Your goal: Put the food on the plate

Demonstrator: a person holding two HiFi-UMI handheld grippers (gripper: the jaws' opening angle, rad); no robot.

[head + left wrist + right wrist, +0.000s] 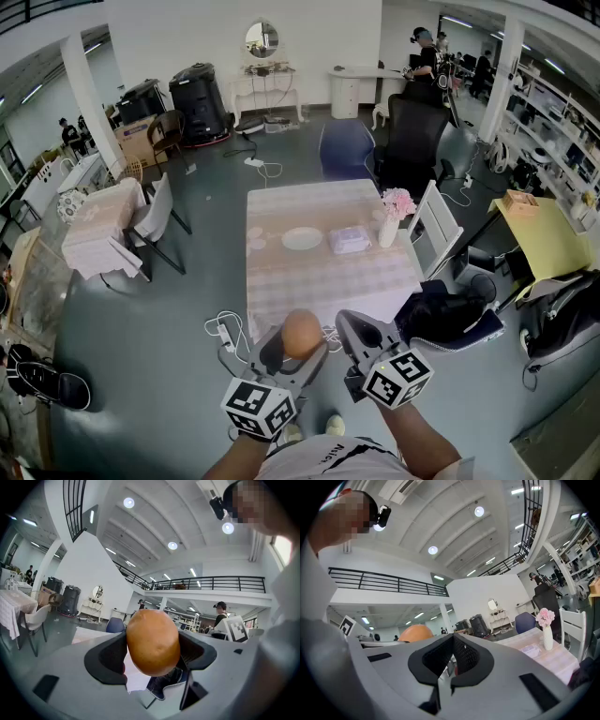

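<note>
My left gripper [298,342] is shut on an orange-brown bread roll [302,334], held in the air in front of the table's near edge. In the left gripper view the roll [153,641] fills the gap between both dark pads. My right gripper [349,328] hovers just right of it, jaws closed together with nothing between them; its pads [464,656] meet in the right gripper view, where the roll [415,633] shows behind at left. A white plate [302,238] lies on the table [319,281] near its middle.
On the table are also a clear packet [350,240] right of the plate and a vase of pink flowers [395,214] at the right edge. A white chair [434,225] stands right of the table. A power strip and cables [225,333] lie on the floor at left.
</note>
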